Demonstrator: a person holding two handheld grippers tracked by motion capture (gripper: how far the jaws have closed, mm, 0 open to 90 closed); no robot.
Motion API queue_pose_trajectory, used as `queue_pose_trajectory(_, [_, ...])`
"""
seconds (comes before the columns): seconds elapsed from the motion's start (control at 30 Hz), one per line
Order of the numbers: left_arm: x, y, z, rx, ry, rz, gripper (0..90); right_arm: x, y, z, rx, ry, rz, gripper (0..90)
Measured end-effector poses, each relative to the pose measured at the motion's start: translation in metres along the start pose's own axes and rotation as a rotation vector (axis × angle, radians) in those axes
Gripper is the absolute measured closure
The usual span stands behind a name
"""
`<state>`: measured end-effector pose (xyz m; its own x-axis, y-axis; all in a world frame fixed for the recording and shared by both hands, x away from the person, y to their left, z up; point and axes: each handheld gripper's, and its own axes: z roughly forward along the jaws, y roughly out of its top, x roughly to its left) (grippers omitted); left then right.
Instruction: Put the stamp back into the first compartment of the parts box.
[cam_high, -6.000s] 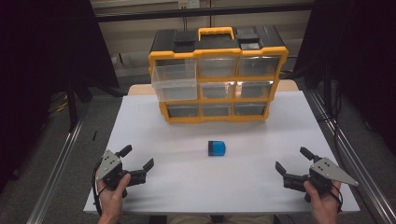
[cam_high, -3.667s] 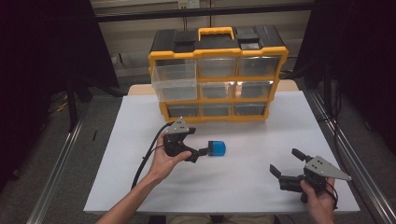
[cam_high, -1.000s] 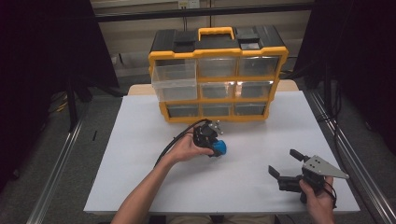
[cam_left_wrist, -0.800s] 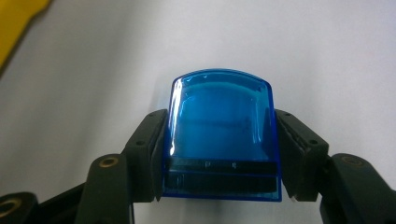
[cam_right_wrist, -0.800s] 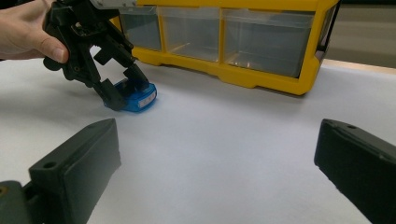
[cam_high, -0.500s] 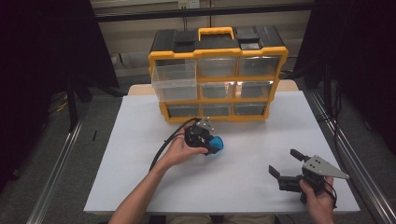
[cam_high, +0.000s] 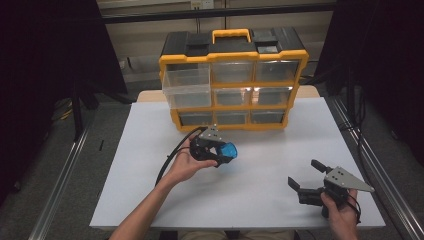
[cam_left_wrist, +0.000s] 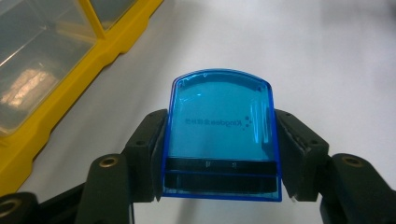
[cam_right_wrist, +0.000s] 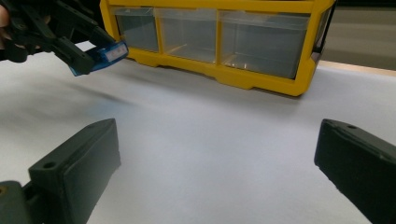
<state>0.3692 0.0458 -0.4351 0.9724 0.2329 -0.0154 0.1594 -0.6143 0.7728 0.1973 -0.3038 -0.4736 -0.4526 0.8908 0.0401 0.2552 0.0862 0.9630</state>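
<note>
Risk of slip: left gripper (cam_high: 223, 152) clamped by side pads alone on smooth blue plastic case (cam_left_wrist: 220, 135), held clear of white table (cam_high: 260, 180) before yellow drawer organizer (cam_high: 232, 75). Right gripper (cam_high: 306, 181) apart, idle.

I see a small translucent blue box (cam_left_wrist: 220, 135) with a black base and faint lettering, pinched at both sides, lifted clear of the white surface (cam_high: 260, 195).

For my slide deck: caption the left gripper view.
Left gripper clamps a translucent blue case above the white table, beside the yellow drawer organizer.
</note>
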Motion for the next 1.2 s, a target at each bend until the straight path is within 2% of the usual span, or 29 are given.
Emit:
queue_pose_trajectory(0.1, [-0.002,0.0,-0.006,-0.019,0.012,-0.016,41.3,0.0,0.0,0.0,0.001,-0.002,0.005,0.0])
queue_pose_trajectory(0.17, [-0.003,-0.001,-0.01,-0.042,0.037,-0.022,41.3,0.0,0.0,0.001,-0.001,-0.003,0.003,0.0])
queue_pose_trajectory(0.2, [-0.004,-0.001,-0.011,-0.065,0.035,-0.032,41.3,0.0,0.0,0.001,0.0,-0.001,0.002,0.0])
queue_pose_trajectory(0.27, [-0.004,-0.001,-0.015,-0.077,0.034,-0.028,41.3,0.001,0.0,0.001,0.0,0.001,0.0,0.0])
queue_pose_trajectory(0.3, [-0.005,-0.001,-0.018,-0.076,0.046,-0.027,41.2,0.001,0.0,0.001,0.001,-0.001,0.002,0.0])
queue_pose_trajectory(0.4, [-0.007,-0.002,-0.022,-0.115,0.048,-0.038,41.2,0.0,0.0,0.001,-0.002,-0.001,0.002,0.0])
queue_pose_trajectory(0.47, [-0.007,-0.002,-0.026,-0.113,0.055,-0.039,41.2,0.0,0.0,0.001,-0.003,0.002,0.003,0.0])
queue_pose_trajectory(0.5, [-0.006,-0.003,-0.027,-0.141,0.049,-0.047,41.2,0.001,0.0,0.001,-0.003,0.005,0.004,0.0])
queue_pose_trajectory(0.57, [-0.006,-0.002,-0.031,-0.156,0.074,-0.056,41.2,0.002,0.0,0.001,-0.006,0.005,0.007,0.0])
queue_pose_trajectory(0.6, [-0.007,-0.002,-0.033,-0.186,0.068,-0.069,41.2,0.002,0.0,0.002,-0.003,0.008,0.008,0.0])
queue_pose_trajectory(0.67, [-0.007,0.0,-0.038,-0.19,0.073,-0.053,41.2,0.002,0.0,0.002,-0.006,0.012,0.003,0.0])
queue_pose_trajectory(0.73, [-0.009,0.0,-0.042,-0.216,0.07,-0.066,41.3,0.002,0.0,0.002,-0.007,0.008,0.009,0.0])
queue_pose_trajectory(0.8, [-0.009,0.001,-0.047,-0.222,0.08,-0.053,41.2,0.001,0.0,0.001,-0.01,0.006,0.008,0.0])
queue_pose_trajectory(0.87, [-0.011,0.002,-0.05,-0.243,0.069,-0.052,41.3,0.001,0.0,0.001,-0.01,0.006,0.008,0.0])
queue_pose_trajectory(0.9, [-0.01,0.002,-0.052,-0.234,0.069,-0.04,41.2,0.002,0.0,0.001,-0.01,0.007,0.009,0.0])
queue_pose_trajectory(0.97, [-0.012,0.004,-0.055,-0.261,0.056,-0.054,41.3,0.002,0.0,0.001,-0.012,0.002,0.008,0.0])
queue_pose_trajectory(1.13, [-0.016,0.014,-0.068,-0.295,0.062,-0.015,41.3,0.001,0.0,0.002,-0.016,-0.006,0.01,0.0])
queue_pose_trajectory(1.2, [-0.018,0.016,-0.073,-0.305,0.071,-0.018,41.3,0.001,0.0,0.002,-0.017,-0.003,0.009,0.0])
